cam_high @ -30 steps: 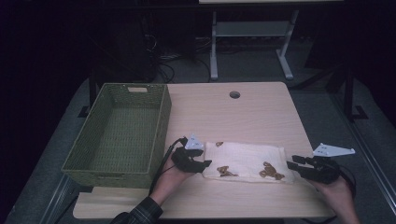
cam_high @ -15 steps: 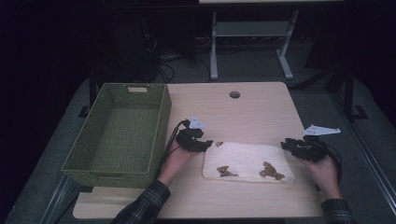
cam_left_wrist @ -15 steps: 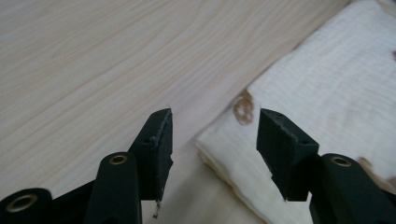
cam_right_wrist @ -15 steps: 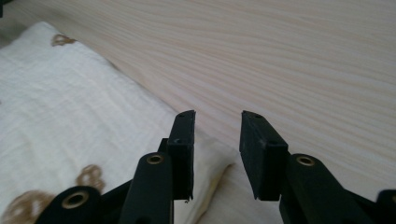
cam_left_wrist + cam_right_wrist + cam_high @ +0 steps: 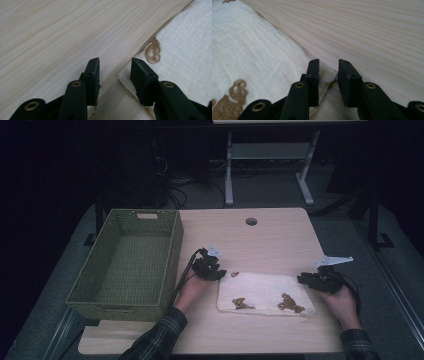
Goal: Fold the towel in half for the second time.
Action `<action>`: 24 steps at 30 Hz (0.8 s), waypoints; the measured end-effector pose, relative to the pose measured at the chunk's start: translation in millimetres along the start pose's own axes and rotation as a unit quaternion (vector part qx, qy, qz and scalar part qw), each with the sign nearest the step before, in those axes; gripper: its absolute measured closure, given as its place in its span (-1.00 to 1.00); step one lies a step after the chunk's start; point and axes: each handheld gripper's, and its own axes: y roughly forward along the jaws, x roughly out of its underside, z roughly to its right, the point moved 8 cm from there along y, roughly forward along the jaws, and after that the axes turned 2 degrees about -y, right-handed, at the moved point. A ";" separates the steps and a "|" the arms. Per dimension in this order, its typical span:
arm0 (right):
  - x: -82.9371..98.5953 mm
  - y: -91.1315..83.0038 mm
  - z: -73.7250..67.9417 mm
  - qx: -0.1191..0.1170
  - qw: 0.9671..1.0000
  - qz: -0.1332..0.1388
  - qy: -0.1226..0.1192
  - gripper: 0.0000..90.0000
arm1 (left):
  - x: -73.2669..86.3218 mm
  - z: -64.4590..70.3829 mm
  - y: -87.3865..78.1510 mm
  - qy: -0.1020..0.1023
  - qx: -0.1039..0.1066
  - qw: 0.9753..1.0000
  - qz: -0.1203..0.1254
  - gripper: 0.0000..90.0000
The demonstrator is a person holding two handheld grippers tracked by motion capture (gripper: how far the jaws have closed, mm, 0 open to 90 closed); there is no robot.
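You're working a folded white cloth (image 5: 265, 293) with brown bear-like prints, lying flat on the worktop (image 5: 270, 237) just right of the green woven basket (image 5: 125, 262).

Left claw (image 5: 216, 271) is sitting at the cloth's far-left corner. In the left gripper view the jaws are standing apart with the corner edge (image 5: 130, 82) lying between them, nothing pinched yet. Right claw (image 5: 307, 280) is sitting at the far-right corner. In the right gripper view its jaws are also standing apart, straddling the cloth's edge (image 5: 328, 75), gripping nothing.

Handling, as I'm reading it:
- Soft and light, crinkled gauze-type weave. No stiffness, so it'll be sagging between the two claws as soon as you're lifting.
- Not fragile and not slippery. The texture should be giving the pads decent bite.
- It's looking like more than one layer, though I can't count the plies from here. If you're only catching the top ply, the fold will be peeling open.

Where to grab: take both far corners, going in deep enough that the jaws are closing over the full thickness, not just the fringe. Keep the lower jaw sliding flat along the worktop to get under the bottom layer. Close both sides before lifting, and keep the claws level so the cloth isn't twisting.
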 end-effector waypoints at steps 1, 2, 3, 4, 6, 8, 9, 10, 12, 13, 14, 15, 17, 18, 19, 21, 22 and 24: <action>0.1 0.0 -0.2 -0.001 1.000 -0.001 -0.001 0.65 | 0.2 0.7 0.1 0.001 0.003 1.000 -0.002 0.38; 0.1 0.1 -0.8 -0.002 1.000 -0.001 -0.001 0.69 | 0.2 0.9 0.1 0.005 0.006 1.000 -0.004 0.42; 0.3 0.1 -1.6 -0.004 1.000 -0.002 -0.001 0.76 | 0.3 1.9 0.3 0.006 0.012 1.000 -0.005 0.49; 0.4 0.3 -2.4 -0.008 1.000 -0.003 -0.002 0.82 | 0.3 3.6 0.7 0.001 0.017 1.000 -0.005 0.57; 0.5 0.5 -3.6 -0.013 1.000 -0.004 -0.004 0.88 | -0.1 5.3 1.1 0.003 0.028 1.000 -0.009 0.73; 0.5 0.4 -3.3 -0.013 1.000 -0.004 -0.008 0.91 | -0.8 6.9 1.1 0.005 0.027 1.000 -0.010 0.90; 0.4 0.3 -3.2 -0.012 1.000 -0.004 -0.008 0.91 | -1.3 6.7 1.0 0.005 0.025 1.000 -0.010 0.93; -0.1 0.3 -2.4 -0.008 1.000 -0.003 -0.011 0.92 | -2.3 5.7 0.4 0.006 0.021 1.000 -0.006 0.94; -1.3 -0.9 -1.2 0.000 1.000 -0.003 -0.010 0.92 | -5.5 3.8 -3.7 0.001 0.019 1.000 0.005 0.95; -2.9 -2.4 0.0 0.002 1.000 0.001 -0.010 0.92 | -8.2 2.4 -6.5 -0.002 0.016 1.000 0.014 0.96; -5.4 -4.0 1.4 0.002 1.000 0.007 -0.011 0.92 | -11.9 1.2 -10.5 -0.004 0.013 1.000 0.025 0.96; -9.5 -5.8 3.1 0.002 1.000 0.014 -0.012 0.92 | -14.5 0.2 -12.9 -0.005 0.009 0.999 0.034 0.96; -16.2 -8.7 4.8 0.004 1.000 0.023 -0.011 0.92 | -21.4 -2.9 -19.7 -0.005 -0.001 0.999 0.052 0.96; -20.1 -9.6 6.3 0.006 1.000 0.027 -0.014 0.93 | -25.0 -4.3 -23.1 -0.006 -0.006 0.998 0.062 0.96; -24.1 -10.7 7.5 0.009 0.999 0.032 -0.016 0.93 | -28.9 -6.2 -26.9 -0.006 -0.010 0.997 0.070 0.96; -32.3 -13.3 9.8 0.011 0.999 0.043 -0.016 0.93 | -34.3 -8.2 -32.1 -0.009 -0.013 0.996 0.084 0.96; -36.2 -14.6 10.4 0.014 0.999 0.046 -0.018 0.93 | -35.5 -9.0 -34.2 -0.009 -0.015 0.996 0.087 0.96; -40.5 -18.0 9.3 0.014 0.998 0.053 -0.024 0.93 | -36.8 -7.4 -38.6 -0.008 -0.014 0.996 0.091 0.96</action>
